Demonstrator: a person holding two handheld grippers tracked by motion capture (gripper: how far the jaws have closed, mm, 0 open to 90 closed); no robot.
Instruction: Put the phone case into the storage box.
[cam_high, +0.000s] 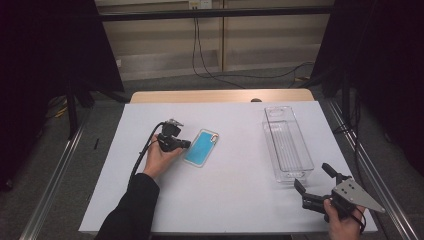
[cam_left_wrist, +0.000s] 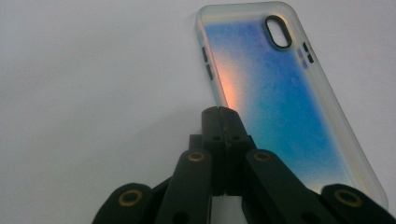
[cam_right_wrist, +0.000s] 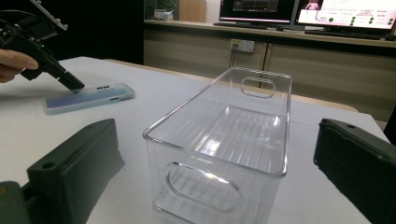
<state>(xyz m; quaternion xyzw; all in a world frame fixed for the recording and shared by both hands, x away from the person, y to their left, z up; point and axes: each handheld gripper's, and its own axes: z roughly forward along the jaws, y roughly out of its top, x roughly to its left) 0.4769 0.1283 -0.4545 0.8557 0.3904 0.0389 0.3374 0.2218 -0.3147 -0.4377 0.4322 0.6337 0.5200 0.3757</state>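
Lying flat left of the tabletop's (cam_high: 230, 195) middle, the phone case (cam_high: 201, 147) shows an iridescent blue back with a frosted clear rim and a dark camera cutout. The left gripper (cam_high: 186, 144), jaws pressed together, tips at its near long edge. Bare white surface lies all round it. The right gripper (cam_high: 314, 180) gapes wide before the clear bin (cam_high: 286, 142), well apart rightward. Grey carpet and dark curtains surround.

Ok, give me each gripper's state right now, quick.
Left gripper: shut, empty, jaw tips at the edge of the blue phone case.
Right gripper: open, empty, facing the clear plastic bin.
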